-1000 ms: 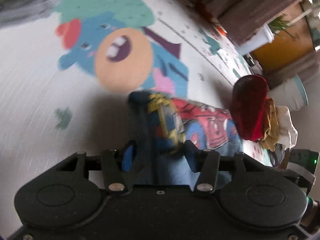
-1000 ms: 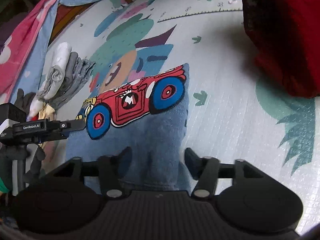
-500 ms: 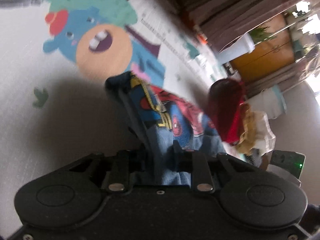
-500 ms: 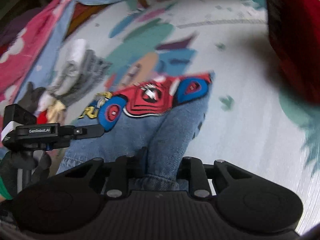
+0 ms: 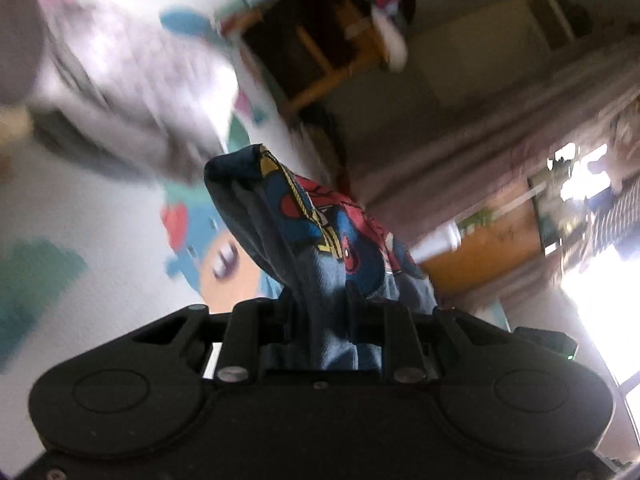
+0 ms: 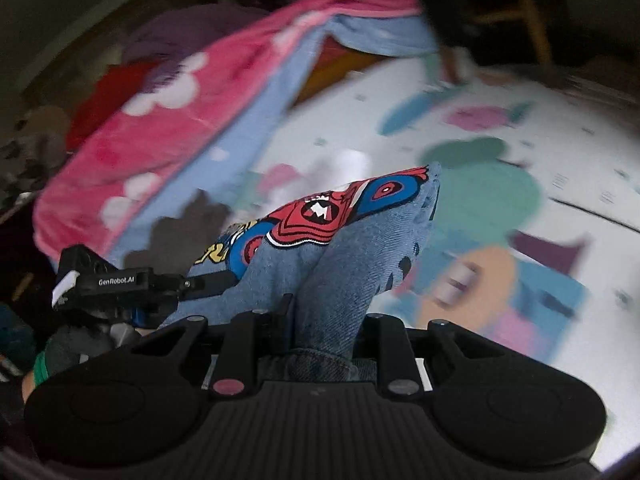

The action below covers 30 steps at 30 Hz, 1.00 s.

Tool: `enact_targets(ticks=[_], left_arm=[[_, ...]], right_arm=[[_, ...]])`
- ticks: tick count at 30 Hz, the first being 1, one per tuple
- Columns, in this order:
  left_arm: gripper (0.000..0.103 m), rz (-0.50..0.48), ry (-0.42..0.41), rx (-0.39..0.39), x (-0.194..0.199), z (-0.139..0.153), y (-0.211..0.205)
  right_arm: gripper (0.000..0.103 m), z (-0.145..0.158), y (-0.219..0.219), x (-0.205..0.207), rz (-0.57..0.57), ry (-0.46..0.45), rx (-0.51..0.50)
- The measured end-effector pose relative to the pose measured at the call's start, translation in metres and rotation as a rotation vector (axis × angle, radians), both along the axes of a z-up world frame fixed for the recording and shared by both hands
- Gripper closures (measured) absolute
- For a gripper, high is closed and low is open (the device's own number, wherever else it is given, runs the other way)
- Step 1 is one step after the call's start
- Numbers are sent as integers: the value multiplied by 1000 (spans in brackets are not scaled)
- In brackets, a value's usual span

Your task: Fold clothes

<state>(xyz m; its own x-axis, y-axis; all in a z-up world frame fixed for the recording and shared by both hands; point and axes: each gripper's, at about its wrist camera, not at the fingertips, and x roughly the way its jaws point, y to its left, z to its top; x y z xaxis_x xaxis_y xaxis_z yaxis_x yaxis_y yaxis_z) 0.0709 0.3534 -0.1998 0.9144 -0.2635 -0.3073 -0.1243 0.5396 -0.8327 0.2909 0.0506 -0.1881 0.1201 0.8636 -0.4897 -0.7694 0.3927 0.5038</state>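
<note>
Both grippers are clamped on the same garment, a blue denim piece with a red and blue cartoon car print. In the left wrist view the left gripper [image 5: 320,304] sits at lower centre, its 2 fingers pressed together on a bunched fold of the denim garment [image 5: 320,248], which stands up from the jaws toward the middle of the frame and hangs above the play mat [image 5: 80,208] at left. That view is heavily blurred; a wooden chair [image 5: 320,64] shows at upper centre, and a curtain [image 5: 500,136] and a bright window [image 5: 600,300] fill the right side.

In the right wrist view the right gripper [image 6: 326,316] at lower centre is likewise pinching a thick fold of the denim, with the car print [image 6: 320,216] draped just above it in mid-frame. The other gripper's body, labelled GenRobot.AI, is visible at lower left with a gloved hand [image 6: 76,344] beneath it. A pink and blue blanket [image 6: 192,112] runs across the upper left, and the cartoon-printed mat spreads over the right half.
</note>
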Motion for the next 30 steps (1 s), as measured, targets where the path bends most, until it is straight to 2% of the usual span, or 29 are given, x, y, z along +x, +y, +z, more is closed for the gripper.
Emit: enact_targets(ticks=[7,12,15,18,20,22,23,24,25,27,28,30], left_arm=[[82,184,-87,88,-80,57,68],[82,344,-135,178,-135,91,110],[82,436,-159,208,-160,100,129],[82,514,-166,183,-180,94,149],[82,559,-129,157,-185,78,162],[81,603,-58,117,-185,49,173],[80,627,23,83,-181,27,177],[76,648,128,56,-176,7,181],[67,663,203,59,-173,-6,181],[60,674,206,142,-174,0,169],[55,683,215,234,-174,11,160],[55,708,230,440,-170,36,144]], right_arm=[[78,37,105,-27,132,-6,136],[78,70,194,-55,251,-75,202],[78,87,244,-62,303,-74,235],[78,94,287,-69,363,-92,228],[74,84,311,-70,357,-105,155],[50,57,333,-68,262,-94,1],[46,41,342,-67,194,-109,-103],[45,30,346,-71,158,-138,-163],[45,20,346,-76,141,-176,-199],[42,22,335,-90,126,-261,-180],[42,28,328,-98,124,-313,-160],[42,41,311,-108,121,-375,-111]])
